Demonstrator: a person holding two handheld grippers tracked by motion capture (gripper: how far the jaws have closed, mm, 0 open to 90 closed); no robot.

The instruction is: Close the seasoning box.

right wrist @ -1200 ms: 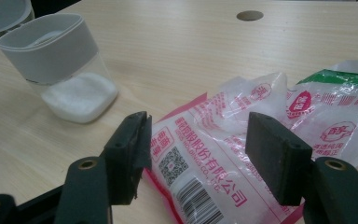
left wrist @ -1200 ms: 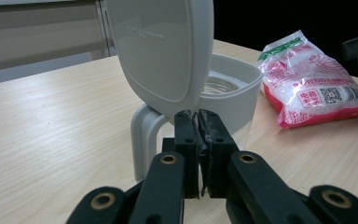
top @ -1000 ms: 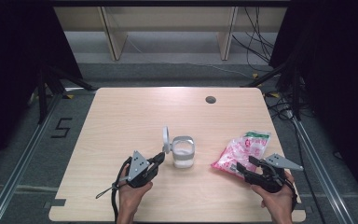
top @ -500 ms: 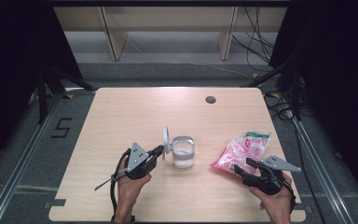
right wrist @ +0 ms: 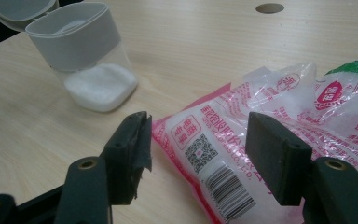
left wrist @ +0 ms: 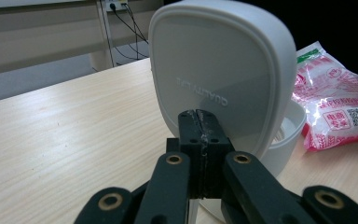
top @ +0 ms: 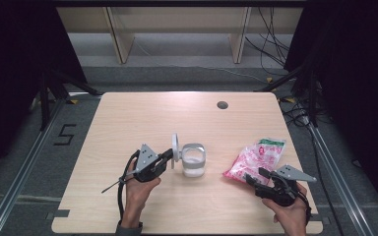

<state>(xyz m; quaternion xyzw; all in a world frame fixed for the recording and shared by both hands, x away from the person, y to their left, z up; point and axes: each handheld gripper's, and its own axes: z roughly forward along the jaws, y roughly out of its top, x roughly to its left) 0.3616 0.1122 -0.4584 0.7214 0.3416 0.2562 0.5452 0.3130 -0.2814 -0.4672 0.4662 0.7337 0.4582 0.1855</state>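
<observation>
At the left of the wooden table point(top: 128, 118) we see the left gripper point(top: 167, 156), jaws pressed together and holding nothing, at the upright lid point(top: 175, 147) of a clear jar point(top: 193, 160) mid-table, while the right gripper point(top: 255, 178), jaws apart, straddles a pink bag point(top: 256, 157).

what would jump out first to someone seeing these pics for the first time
Mid-table stands a clear container with white powder at its bottom, its white lid flipped upright. The left gripper sits against that lid, jaws shut. To the right lies a pink and white printed bag, with the right gripper open at its near end.
</observation>
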